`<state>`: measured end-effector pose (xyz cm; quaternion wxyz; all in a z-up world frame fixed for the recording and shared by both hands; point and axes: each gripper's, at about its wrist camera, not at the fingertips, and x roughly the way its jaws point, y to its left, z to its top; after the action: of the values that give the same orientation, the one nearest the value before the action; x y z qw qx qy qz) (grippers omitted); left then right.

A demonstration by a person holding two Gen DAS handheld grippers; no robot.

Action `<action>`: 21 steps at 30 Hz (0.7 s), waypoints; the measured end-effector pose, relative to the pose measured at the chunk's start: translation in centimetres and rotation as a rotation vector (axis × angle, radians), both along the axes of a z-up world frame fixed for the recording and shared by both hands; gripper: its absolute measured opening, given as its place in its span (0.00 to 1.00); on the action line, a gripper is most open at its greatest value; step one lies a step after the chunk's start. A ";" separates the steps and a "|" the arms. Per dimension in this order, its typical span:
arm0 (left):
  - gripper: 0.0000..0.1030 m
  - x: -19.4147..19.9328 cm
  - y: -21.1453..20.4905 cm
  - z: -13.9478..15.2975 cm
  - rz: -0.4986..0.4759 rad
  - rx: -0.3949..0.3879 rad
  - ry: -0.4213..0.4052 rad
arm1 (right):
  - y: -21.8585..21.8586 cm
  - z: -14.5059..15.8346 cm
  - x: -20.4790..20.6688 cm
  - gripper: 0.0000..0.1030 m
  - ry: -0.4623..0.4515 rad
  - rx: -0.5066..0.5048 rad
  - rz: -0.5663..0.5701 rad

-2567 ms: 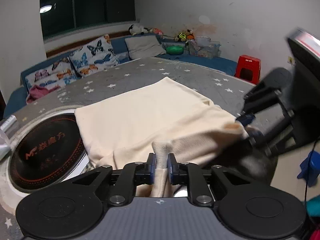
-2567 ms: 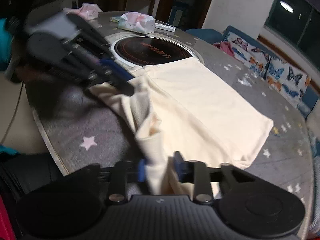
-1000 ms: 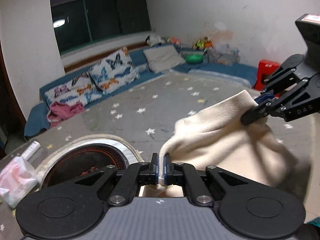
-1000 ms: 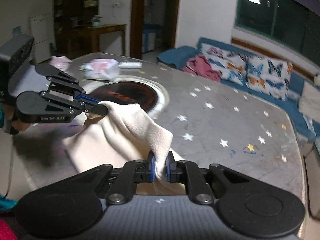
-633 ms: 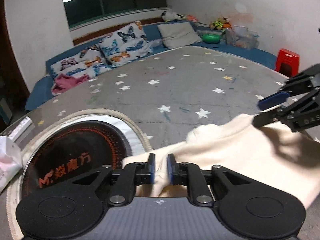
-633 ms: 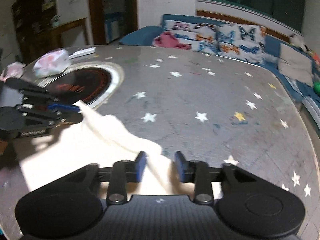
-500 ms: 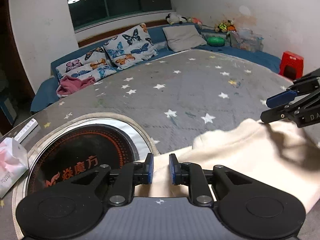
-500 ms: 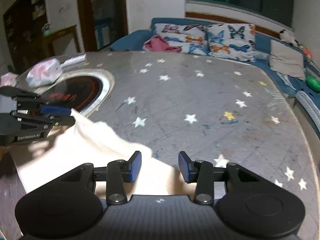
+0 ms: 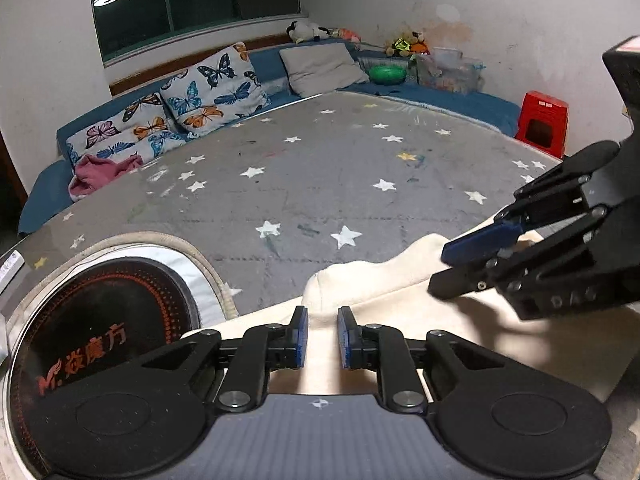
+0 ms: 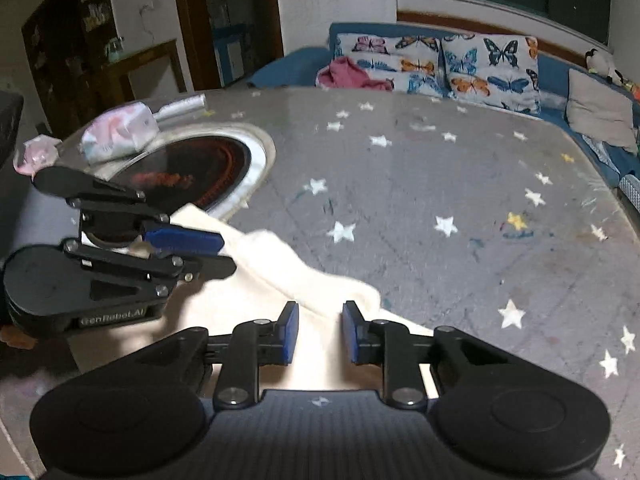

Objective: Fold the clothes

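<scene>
From the left wrist view, the left gripper (image 9: 322, 334) is seen with its jaws apart over the cream garment (image 9: 372, 280), which lies on the starred table (image 9: 320, 168) beside the round hotplate (image 9: 100, 320). The right gripper (image 9: 452, 268) is seen parted above the far fold.

From the right wrist view, the right gripper (image 10: 319, 330) is shown spread open over the garment (image 10: 280, 264). A raised hump is left between the two; the fold could be dragged askew if a blue pad catches it on withdrawal.
</scene>
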<state>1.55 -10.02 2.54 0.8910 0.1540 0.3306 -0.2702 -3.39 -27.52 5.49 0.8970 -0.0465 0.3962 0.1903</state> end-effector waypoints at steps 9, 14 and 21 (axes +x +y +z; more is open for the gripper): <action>0.19 -0.4 0.0 0.0 0.010 -0.003 -0.012 | -2.3 2.2 -2.2 0.21 -0.019 0.003 -0.032; 0.19 -0.6 0.0 0.1 0.015 -0.005 -0.016 | -4.2 1.1 -3.9 0.21 0.018 -0.022 -0.075; 0.24 -3.7 0.9 2.2 -0.001 -0.038 -0.049 | -6.0 1.8 -3.9 0.20 -0.003 0.044 -0.127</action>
<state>-2.13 -9.08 4.74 0.9014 0.1438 0.3034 -0.2733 -7.28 -33.50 7.32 0.9087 -0.0020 0.3928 0.1415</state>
